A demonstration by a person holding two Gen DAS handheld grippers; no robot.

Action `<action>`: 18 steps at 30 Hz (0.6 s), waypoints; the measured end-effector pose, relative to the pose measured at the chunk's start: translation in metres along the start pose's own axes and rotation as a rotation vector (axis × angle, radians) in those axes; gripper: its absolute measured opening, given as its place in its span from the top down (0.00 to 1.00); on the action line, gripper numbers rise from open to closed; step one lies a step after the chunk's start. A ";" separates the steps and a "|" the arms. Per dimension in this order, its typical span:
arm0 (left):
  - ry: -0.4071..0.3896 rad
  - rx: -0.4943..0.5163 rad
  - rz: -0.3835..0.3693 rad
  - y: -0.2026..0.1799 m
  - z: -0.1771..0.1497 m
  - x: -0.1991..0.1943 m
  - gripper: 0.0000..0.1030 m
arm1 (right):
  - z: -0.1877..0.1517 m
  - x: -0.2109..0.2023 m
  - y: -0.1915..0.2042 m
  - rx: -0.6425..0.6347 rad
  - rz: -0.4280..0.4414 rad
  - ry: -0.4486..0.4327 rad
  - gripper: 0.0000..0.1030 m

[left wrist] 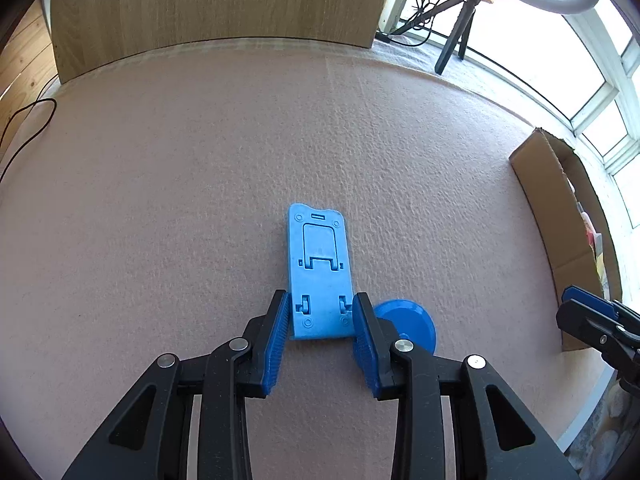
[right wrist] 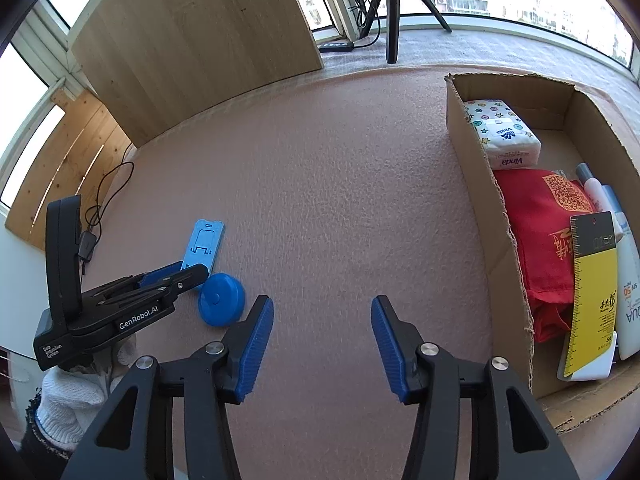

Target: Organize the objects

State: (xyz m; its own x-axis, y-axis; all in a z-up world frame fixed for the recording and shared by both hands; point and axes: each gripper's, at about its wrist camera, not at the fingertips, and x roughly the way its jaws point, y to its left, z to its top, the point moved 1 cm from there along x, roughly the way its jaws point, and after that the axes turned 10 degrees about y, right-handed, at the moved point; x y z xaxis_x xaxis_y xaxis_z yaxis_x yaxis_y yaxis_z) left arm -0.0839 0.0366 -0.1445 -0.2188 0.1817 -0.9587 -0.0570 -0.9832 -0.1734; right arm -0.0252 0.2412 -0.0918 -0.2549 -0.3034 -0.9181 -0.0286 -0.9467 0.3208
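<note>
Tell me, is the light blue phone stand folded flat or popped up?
Folded flat. The phone stand lies level on the pink mat, its prop tucked into its frame.

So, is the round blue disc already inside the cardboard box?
No, the round blue disc lies on the pink table, outside the cardboard box.

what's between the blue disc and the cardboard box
Only bare pink mat, in the right wrist view. The open right hand-held gripper hovers above that stretch, between blue disc and box.
</note>
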 end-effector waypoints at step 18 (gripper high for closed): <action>-0.012 0.119 -0.002 -0.032 -0.043 -0.021 0.66 | -0.003 0.004 0.001 0.019 0.052 -0.028 0.54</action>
State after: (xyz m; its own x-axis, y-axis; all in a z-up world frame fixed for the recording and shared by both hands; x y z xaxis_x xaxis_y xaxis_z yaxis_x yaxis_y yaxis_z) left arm -0.0354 0.0631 -0.1289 -0.2301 0.1849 -0.9554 -0.1730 -0.9739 -0.1468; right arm -0.0234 0.2390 -0.0954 -0.2839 -0.3487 -0.8932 -0.0327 -0.9275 0.3725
